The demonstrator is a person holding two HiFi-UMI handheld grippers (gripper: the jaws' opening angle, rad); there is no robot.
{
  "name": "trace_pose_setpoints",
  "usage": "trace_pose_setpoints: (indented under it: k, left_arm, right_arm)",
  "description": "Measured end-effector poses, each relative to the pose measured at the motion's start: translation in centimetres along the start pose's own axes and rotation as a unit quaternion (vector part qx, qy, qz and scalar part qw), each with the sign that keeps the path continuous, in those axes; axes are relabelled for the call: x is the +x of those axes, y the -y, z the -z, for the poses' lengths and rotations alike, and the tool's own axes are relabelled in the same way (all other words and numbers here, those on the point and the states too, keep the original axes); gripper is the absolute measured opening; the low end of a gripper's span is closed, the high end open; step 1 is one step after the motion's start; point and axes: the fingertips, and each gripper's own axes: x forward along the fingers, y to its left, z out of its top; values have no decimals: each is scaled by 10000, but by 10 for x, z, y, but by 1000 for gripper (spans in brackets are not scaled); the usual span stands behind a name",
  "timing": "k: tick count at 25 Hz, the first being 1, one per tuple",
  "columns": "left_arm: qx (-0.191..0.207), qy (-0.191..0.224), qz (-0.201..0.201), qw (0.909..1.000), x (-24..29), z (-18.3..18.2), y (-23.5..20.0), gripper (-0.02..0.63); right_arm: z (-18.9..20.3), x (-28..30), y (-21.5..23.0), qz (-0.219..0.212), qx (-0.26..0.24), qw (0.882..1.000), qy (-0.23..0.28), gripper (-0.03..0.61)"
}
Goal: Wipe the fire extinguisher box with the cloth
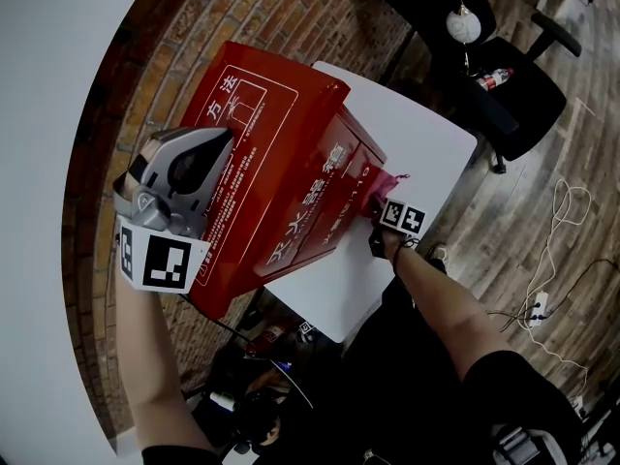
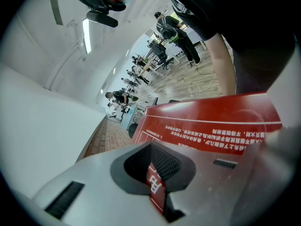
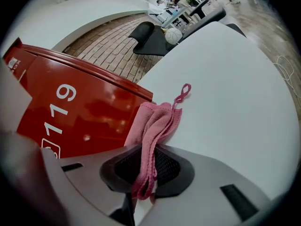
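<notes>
The left tool [image 1: 225,141] and right tool [image 1: 376,204] are grey moulded shells bearing black-and-white marker cubes [image 1: 155,260]; black short sleeves [image 1: 513,386] show at five o'clock.

Your fire extinguisher box [image 3: 84,117] is glossy red and smooth like painted metal, and it catches highlights. The cloth [image 3: 157,121] is pink, soft and fuzzy, with a stitched hem. The tabletop [image 3: 225,107] looks smooth, matt white. Your left tool [image 2: 155,173] and right tool [image 3: 143,166] have matt grey plastic shells and dark ribbed pads [image 3: 167,166]. The brick wall [image 1: 252,17] is rough.
</notes>
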Motion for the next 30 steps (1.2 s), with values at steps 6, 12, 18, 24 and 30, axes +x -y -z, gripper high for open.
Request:
trace_pose_setpoints:
  k: [6,12,18,24,30]
  left_arm:
    - [-4,-3,-13,10000,0,0,0,29]
    - [94,11,49,9999,1,-1,0,29]
    - [-3,-7,-3,10000,0,0,0,29]
    - [-5,-11,-7,10000,0,1,0,29]
    - [-29,-13,-1,10000,0,1,0,29]
  right_arm:
    - [11,-1,-2,-66,14,10000,-21,74]
    - [15,-1,-3,-92,-63,9999,-30,74]
    - [19,-2,-5,-110,-103,9999,-76,74]
    - [17,-6,-11,-200,-170,9996,-42,74]
    - [14,-13,-20,-422,-341,9985,86,73]
